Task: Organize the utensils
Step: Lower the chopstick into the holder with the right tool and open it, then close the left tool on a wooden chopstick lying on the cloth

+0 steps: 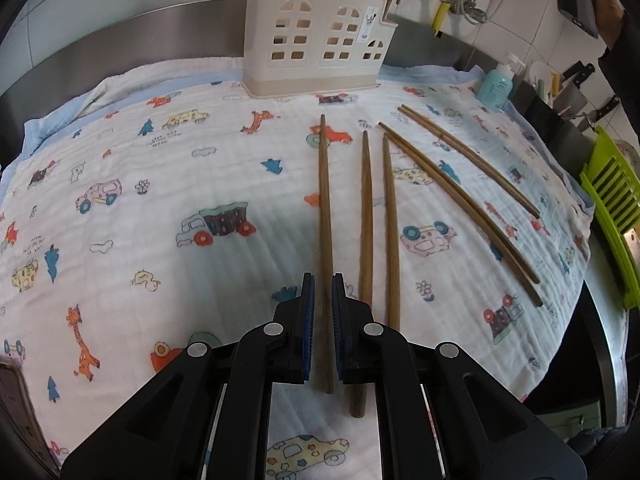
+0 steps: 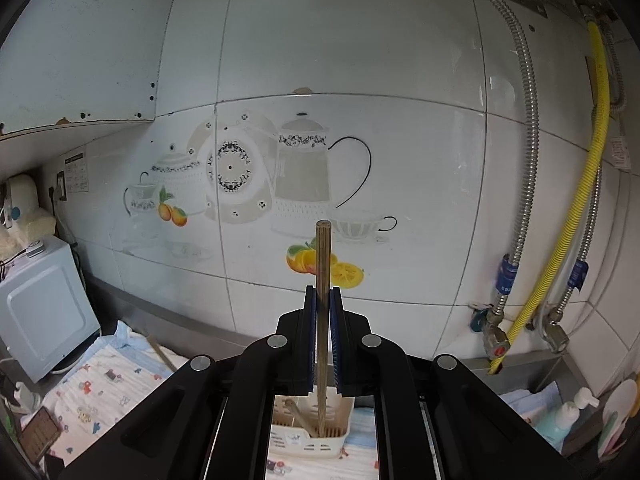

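Blue-padded left gripper (image 1: 323, 280) straddles 1 chopstick (image 1: 325, 200) of 7 on the cloth (image 1: 160, 184), unclamped, while the right gripper (image 2: 323, 292) pinches another over the holder (image 2: 308, 436).

Left wrist view: cloth (image 1: 160, 184) spread over the counter. Utensil holder (image 1: 316, 40) stands upright at the cloth's far edge, against the wall. Loose chopsticks (image 1: 460, 196) lie on the cloth, right of centre, fanned, tips toward the holder. Leftmost chopstick (image 1: 326, 216) lies between the fingers of the left gripper (image 1: 323, 280). Bottle (image 1: 496, 88) at the far right edge of the cloth, knives (image 1: 580, 80) behind it, rack (image 1: 616, 208) right of the cloth.

Right wrist view: right gripper (image 2: 323, 292) above the holder (image 2: 312, 436), an upright chopstick (image 2: 322, 280) between its fingers, lower end inside the holder beside a leaning one (image 2: 300, 418). Microwave (image 2: 40, 304) at far left; hoses (image 2: 560, 200) on the wall at right.
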`<act>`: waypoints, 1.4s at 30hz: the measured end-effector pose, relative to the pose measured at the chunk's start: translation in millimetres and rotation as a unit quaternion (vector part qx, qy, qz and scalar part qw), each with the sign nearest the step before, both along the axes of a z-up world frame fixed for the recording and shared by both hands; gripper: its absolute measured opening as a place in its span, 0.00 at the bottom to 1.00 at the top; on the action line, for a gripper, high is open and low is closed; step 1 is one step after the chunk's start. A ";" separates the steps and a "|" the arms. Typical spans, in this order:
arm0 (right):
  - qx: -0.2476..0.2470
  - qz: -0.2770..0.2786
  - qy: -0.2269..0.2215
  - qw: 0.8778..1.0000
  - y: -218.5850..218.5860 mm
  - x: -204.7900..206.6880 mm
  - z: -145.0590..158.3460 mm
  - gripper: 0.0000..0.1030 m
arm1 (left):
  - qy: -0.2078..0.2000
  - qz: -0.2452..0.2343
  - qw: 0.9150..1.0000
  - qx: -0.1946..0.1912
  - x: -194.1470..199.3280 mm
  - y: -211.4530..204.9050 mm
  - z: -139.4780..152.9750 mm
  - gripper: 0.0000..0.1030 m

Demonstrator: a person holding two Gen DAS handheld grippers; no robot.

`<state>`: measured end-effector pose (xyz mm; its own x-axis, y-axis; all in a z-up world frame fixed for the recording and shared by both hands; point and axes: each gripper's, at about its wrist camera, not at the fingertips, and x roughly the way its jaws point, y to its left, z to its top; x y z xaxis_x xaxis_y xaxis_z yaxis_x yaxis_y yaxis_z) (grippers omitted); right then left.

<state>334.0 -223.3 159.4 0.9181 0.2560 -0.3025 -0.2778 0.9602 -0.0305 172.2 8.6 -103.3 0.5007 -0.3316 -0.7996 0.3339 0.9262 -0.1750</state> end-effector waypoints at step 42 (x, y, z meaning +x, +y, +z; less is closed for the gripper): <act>0.017 0.000 0.034 0.999 -11.8 5.9 -55.4 0.17 | -0.014 0.028 0.999 0.006 2.3 -9.0 16.1 0.06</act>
<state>339.9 -235.1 104.0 0.8959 0.2678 -0.3545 -0.2784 0.9602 0.0218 174.4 -0.5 -87.2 0.5412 -0.2930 -0.7882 0.2862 0.9456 -0.1549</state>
